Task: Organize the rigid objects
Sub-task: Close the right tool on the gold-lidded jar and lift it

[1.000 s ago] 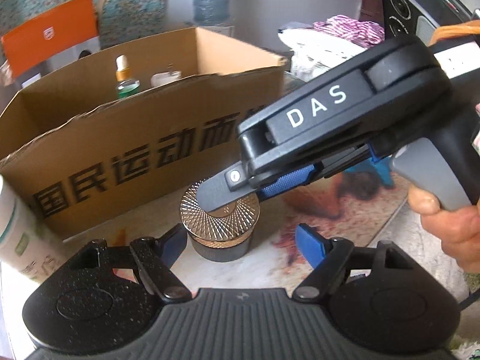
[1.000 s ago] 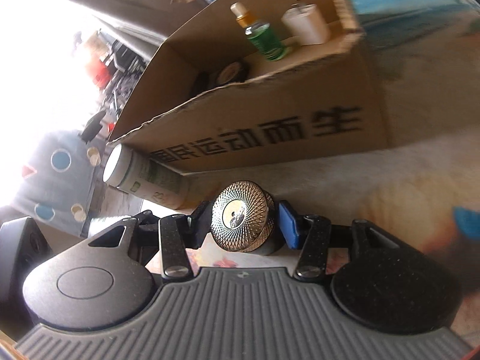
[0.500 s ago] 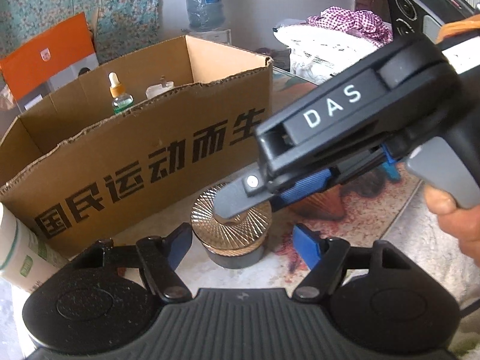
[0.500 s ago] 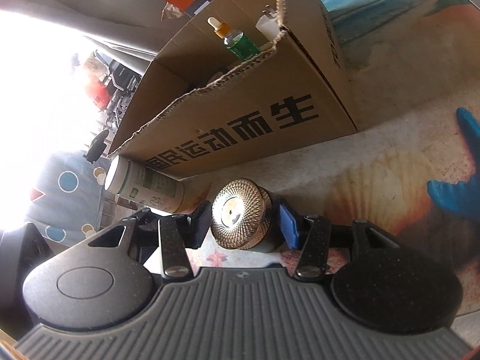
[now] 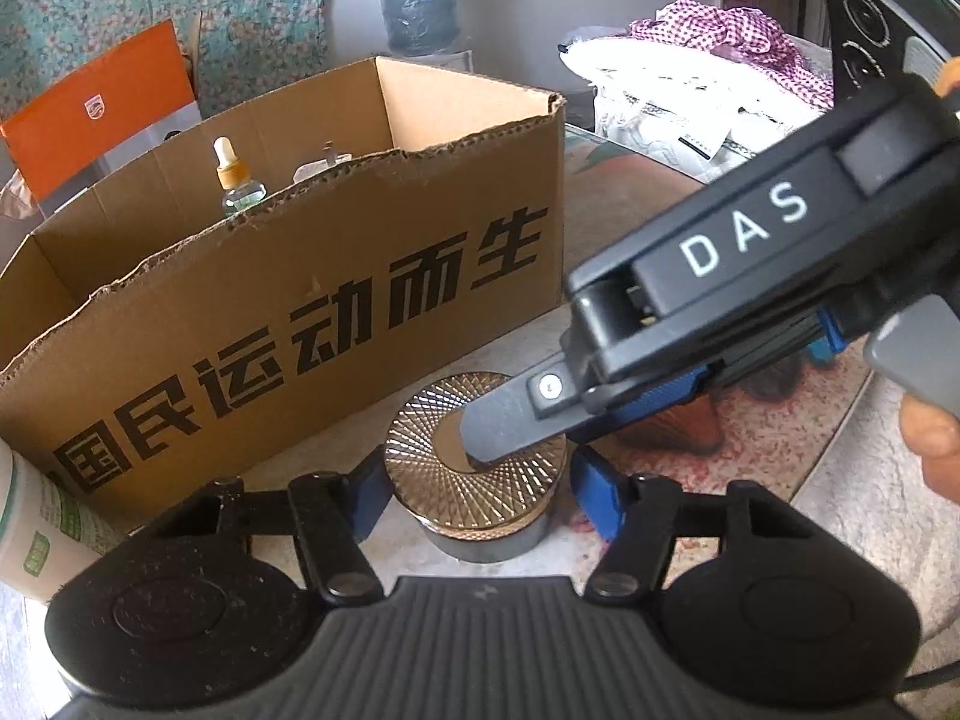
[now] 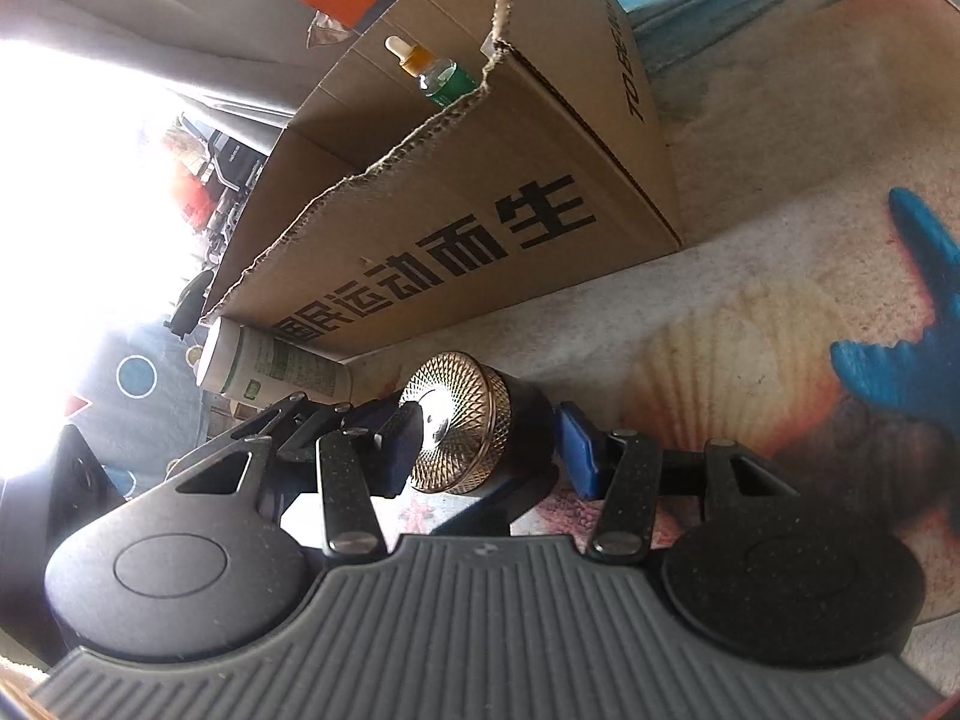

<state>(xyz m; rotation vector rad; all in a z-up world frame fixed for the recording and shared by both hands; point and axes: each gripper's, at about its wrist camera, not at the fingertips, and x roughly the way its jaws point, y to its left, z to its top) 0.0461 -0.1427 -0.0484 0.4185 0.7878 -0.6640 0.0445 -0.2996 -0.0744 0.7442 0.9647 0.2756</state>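
Note:
A dark jar with a gold patterned lid (image 5: pixel 474 468) stands on the printed tabletop in front of a cardboard box (image 5: pixel 300 300). My left gripper (image 5: pixel 480 498) straddles the jar's body and its jaws are closing. Its blue pads (image 5: pixel 369 498) sit just off the jar's sides. My right gripper (image 6: pixel 486 450) comes in from the right, rolled on its side, and is shut on the jar (image 6: pixel 462 420). One of its fingers (image 5: pixel 504 414) lies across the lid and the other pad (image 6: pixel 576 450) is by the base. A hand (image 5: pixel 930 438) holds its grip.
The box (image 6: pixel 480 192) holds a green dropper bottle (image 5: pixel 237 180) and a white item. A white tube with green print (image 5: pixel 30 528) lies at the box's left corner. An orange carton (image 5: pixel 102 114), a water jug (image 5: pixel 417 0) and piled cloth (image 5: pixel 708 72) are behind.
My left jaws have narrowed around the jar and moved closer to it. The right gripper has rolled and stays on the jar, its lid now turned further sideways in that view.

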